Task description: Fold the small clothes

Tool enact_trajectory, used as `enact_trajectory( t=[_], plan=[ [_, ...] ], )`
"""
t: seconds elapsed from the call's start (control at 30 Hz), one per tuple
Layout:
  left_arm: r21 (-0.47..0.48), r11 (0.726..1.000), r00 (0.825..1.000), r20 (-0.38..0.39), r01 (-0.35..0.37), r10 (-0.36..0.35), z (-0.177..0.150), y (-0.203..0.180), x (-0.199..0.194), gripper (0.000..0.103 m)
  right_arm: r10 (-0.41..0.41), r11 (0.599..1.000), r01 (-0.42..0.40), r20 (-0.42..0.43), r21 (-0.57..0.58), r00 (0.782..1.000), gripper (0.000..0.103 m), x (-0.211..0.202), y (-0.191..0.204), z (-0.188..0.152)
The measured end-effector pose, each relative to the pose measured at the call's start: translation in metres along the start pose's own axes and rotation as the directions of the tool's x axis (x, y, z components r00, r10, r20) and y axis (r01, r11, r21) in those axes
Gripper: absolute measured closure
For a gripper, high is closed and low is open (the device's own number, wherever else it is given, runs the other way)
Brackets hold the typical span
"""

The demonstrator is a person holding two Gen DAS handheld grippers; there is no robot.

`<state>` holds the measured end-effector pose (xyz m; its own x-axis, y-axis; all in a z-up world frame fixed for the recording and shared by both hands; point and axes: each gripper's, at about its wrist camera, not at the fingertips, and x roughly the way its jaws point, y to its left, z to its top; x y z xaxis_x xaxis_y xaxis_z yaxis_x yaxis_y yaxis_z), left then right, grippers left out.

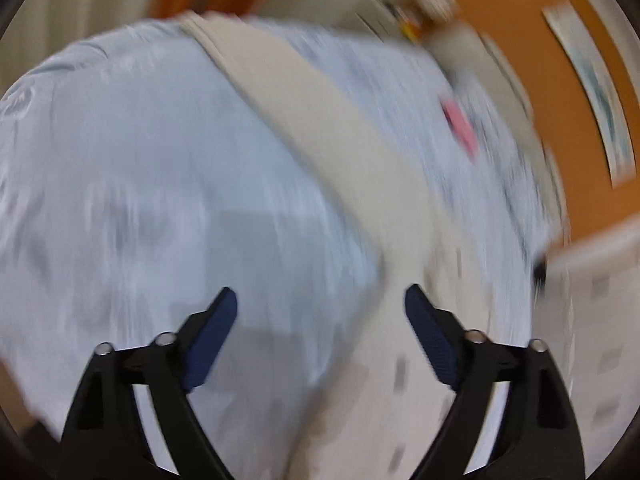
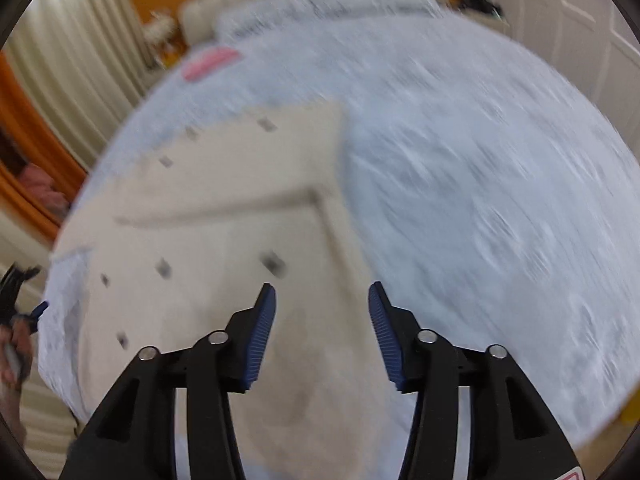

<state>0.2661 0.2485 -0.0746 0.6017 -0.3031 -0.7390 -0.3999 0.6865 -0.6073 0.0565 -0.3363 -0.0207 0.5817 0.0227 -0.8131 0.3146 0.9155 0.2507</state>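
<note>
1. The cream garment (image 2: 224, 216) with small grey marks lay spread flat on the pale blue bedspread (image 2: 480, 184), and I saw it ahead of and to the left of my right gripper's jaws, with one fold line running across it and a straight edge running away from the jaws.
2. In the left wrist view the same cream garment (image 1: 320, 128) showed as a long band slanting from the far upper left down toward the right-hand jaw, and a patch with grey marks lay under and to the right of that jaw.
3. My left gripper (image 1: 320, 308) hung above the cloth with its jaws spread wide and nothing between the blue pads (image 1: 212, 340); no fabric touched them.
4. My right gripper (image 2: 322, 300) also stood released, its jaws apart over the near edge of the garment, with the pads (image 2: 260, 336) clear of the cloth.
5. A pink item (image 2: 210, 63) lay on the bedspread well beyond the garment, far ahead and left of the right jaws; both views were blurred, so I could not tell what it was.
6. Beyond the bed I made out an orange wall (image 1: 532, 40), pale curtains (image 2: 76, 48) and a white door (image 2: 568, 32).
7. At the far left edge of the right wrist view, part of the other gripper and a hand (image 2: 14, 344) showed beside the bed.
</note>
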Motion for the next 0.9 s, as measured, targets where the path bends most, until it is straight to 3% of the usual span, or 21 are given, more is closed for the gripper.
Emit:
enact_trajectory(
  t=[0.07, 0.13, 0.23, 0.33, 0.4, 0.43, 0.5, 0.57, 0.63, 0.7, 0.8, 0.9],
  plan=[
    [-0.101, 0.995, 0.999, 0.051, -0.005, 0.010, 0.038, 0.014, 0.022, 0.019, 0.048, 0.999, -0.048, 0.007, -0.019, 0.999, 0.047, 0.022, 0.021, 0.004],
    [-0.205, 0.977, 0.990, 0.112, -0.057, 0.081, 0.081, 0.030, 0.050, 0.019, 0.084, 0.995, -0.084, 0.006, -0.052, 0.996, 0.047, 0.049, 0.050, 0.004],
    [-0.304, 0.950, 0.984, 0.138, -0.068, 0.115, 0.114, 0.050, 0.083, 0.019, 0.104, 0.990, -0.103, 0.003, -0.097, 0.995, 0.047, 0.078, 0.083, 0.002],
    [-0.304, 0.950, 0.962, 0.230, -0.072, 0.147, 0.129, 0.048, 0.097, 0.019, 0.141, 0.984, -0.140, -0.001, -0.114, 0.990, 0.047, 0.098, 0.109, -0.001],
    [-0.233, 0.970, 0.958, 0.255, -0.072, 0.132, 0.133, 0.034, 0.107, 0.054, 0.167, 0.980, -0.167, -0.009, -0.106, 0.986, 0.047, 0.104, 0.113, -0.009],
    [-0.206, 0.976, 0.963, 0.239, -0.072, 0.121, 0.137, 0.029, 0.111, 0.094, 0.173, 0.980, -0.174, -0.010, -0.098, 0.985, 0.047, 0.107, 0.112, -0.012],
    [-0.150, 0.985, 0.956, 0.267, -0.081, 0.119, 0.132, 0.010, 0.111, 0.094, 0.183, 0.980, -0.185, -0.025, -0.077, 0.983, 0.047, 0.106, 0.103, -0.019],
    [-0.068, 0.995, 0.939, 0.331, -0.070, 0.089, 0.122, -0.018, 0.098, 0.094, 0.170, 0.984, -0.171, -0.035, -0.053, 0.985, 0.047, 0.108, 0.093, -0.022],
    [0.047, 0.999, 0.935, 0.354, -0.025, 0.007, 0.105, -0.064, 0.082, 0.095, 0.159, 0.987, -0.160, -0.019, -0.035, 0.987, 0.047, 0.105, 0.085, -0.022],
    [0.173, 0.984, 0.934, 0.341, 0.048, -0.105, 0.077, -0.111, 0.065, 0.095, 0.162, 0.987, -0.162, 0.023, -0.003, 0.986, 0.047, 0.098, 0.073, -0.017],
    [0.405, 0.894, 0.923, 0.236, 0.192, -0.305, 0.001, -0.195, 0.034, 0.095, 0.142, 0.988, -0.146, 0.074, 0.046, 0.987, 0.047, 0.090, 0.055, -0.012],
    [0.471, 0.816, 0.909, 0.064, 0.336, -0.412, -0.078, -0.241, 0.032, 0.093, 0.118, 0.988, -0.127, 0.096, 0.092, 0.988, 0.047, 0.085, 0.038, -0.010]
  ],
)
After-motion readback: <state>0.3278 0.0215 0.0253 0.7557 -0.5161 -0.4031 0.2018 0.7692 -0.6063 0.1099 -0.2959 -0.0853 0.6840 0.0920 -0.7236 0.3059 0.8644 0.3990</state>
